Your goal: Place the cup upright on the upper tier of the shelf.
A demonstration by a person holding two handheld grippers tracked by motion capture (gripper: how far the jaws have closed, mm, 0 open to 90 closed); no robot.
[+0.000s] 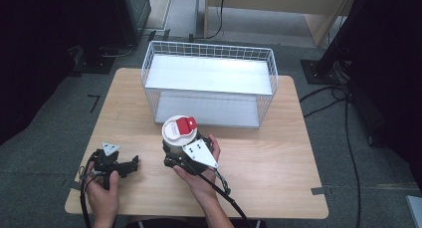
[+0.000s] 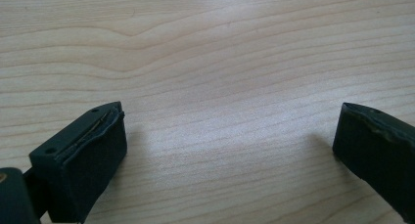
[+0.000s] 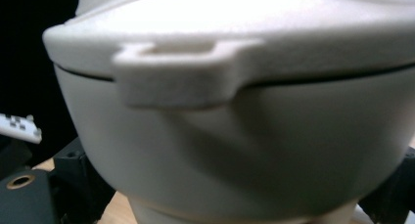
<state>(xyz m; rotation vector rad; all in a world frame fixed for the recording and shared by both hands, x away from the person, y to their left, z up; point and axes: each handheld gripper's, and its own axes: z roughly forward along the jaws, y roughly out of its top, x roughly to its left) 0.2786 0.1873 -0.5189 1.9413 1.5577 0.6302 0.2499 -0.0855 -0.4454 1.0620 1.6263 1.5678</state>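
**Holding a lidded white container at table centre**

Gripping is by the right gripper (image 1: 175, 151), whose jaws sit either side of a smooth, rounded white container (image 1: 178, 134) and are closed against its body. The container stands upright at the middle of the table, just at 6 o'clock of the wire basket. Its lid (image 3: 235, 33) is matte white with a moulded tab (image 3: 177, 72) overhanging a dark seam; a red piece (image 1: 186, 124) lies on top. Contents are hidden by the lid.

The left gripper (image 1: 130, 167) rests at 8 o'clock on the table, well apart from the container, jaws spread wide with bare wood between them; its black pads (image 2: 93, 150) look worn at the edges.

The table (image 1: 278, 158) is pale wood with visible grain. The wire basket (image 1: 209, 83), a white rectangular mesh, occupies 12 o'clock, with a flat white shelf (image 1: 209, 73) inside. Black cables (image 1: 348, 138) lie on the grey floor at 3 o'clock.
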